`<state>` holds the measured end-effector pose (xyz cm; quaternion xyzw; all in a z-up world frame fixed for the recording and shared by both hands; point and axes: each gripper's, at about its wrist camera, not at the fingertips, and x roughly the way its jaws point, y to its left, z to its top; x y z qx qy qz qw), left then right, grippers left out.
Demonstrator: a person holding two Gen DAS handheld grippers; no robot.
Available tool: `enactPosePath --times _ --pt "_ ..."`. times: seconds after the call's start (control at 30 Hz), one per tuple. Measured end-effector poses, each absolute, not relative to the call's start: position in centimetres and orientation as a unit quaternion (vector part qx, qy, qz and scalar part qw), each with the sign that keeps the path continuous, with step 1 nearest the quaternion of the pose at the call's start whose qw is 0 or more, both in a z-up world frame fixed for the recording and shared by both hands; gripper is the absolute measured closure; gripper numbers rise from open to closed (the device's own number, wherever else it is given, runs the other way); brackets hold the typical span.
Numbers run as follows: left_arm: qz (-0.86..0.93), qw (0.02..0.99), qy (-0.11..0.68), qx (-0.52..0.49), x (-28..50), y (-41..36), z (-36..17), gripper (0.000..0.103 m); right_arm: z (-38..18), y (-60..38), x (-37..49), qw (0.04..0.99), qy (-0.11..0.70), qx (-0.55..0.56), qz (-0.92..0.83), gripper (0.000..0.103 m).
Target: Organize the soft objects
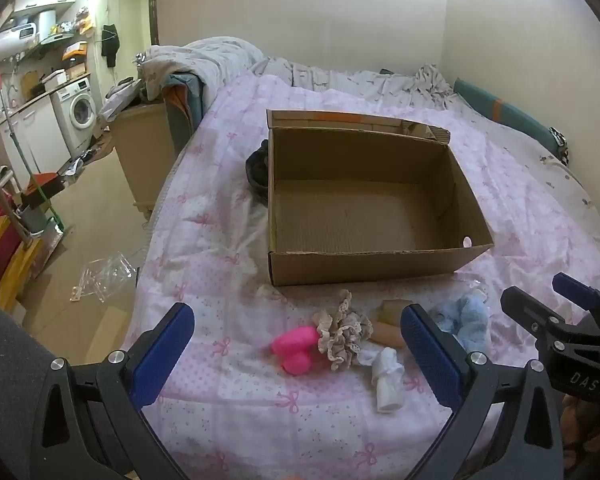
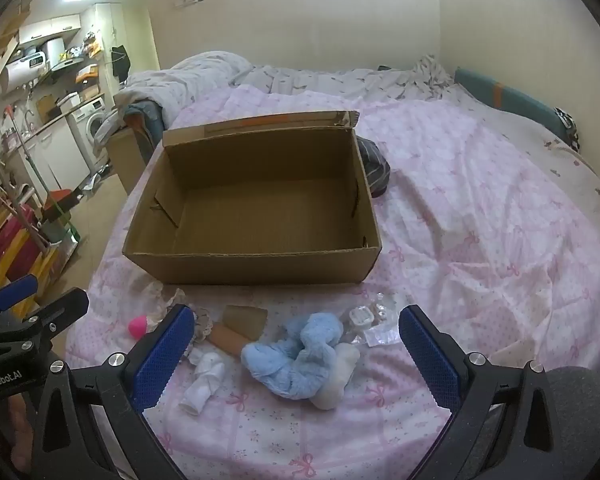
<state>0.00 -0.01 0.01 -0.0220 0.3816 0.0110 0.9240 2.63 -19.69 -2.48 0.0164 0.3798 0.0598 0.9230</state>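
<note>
An empty cardboard box (image 1: pixel 364 268) (image 2: pixel 252 266) sits open on the pink bedsheet. In front of it lie several soft things: a pink sponge (image 1: pixel 294 346) (image 2: pixel 137 325), a beige lace scrunchie (image 1: pixel 344 336), a white sock (image 1: pixel 388 376) (image 2: pixel 206 376), a blue fluffy cloth (image 1: pixel 466 320) (image 2: pixel 296 356), a tan roll (image 2: pixel 228 338) and a cream pad (image 2: pixel 336 376). My left gripper (image 1: pixel 296 352) is open above the sponge and scrunchie. My right gripper (image 2: pixel 296 350) is open above the blue cloth. Both are empty.
A dark striped cloth (image 2: pixel 374 168) (image 1: pixel 258 170) lies beside the box. Clear plastic packaging (image 2: pixel 374 320) lies near the blue cloth. A crumpled duvet (image 1: pixel 204 64) is at the bed's far end. The bed edge drops to the floor (image 1: pixel 96 208) on the left, by a washing machine (image 1: pixel 78 114).
</note>
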Motion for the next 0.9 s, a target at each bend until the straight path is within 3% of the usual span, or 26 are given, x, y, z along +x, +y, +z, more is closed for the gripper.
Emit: enactPosePath --times 0.9 --pt "0.011 0.924 0.381 -0.018 0.04 -0.18 0.03 0.000 -2.56 -19.74 2.75 0.920 0.386 0.021 0.060 0.000"
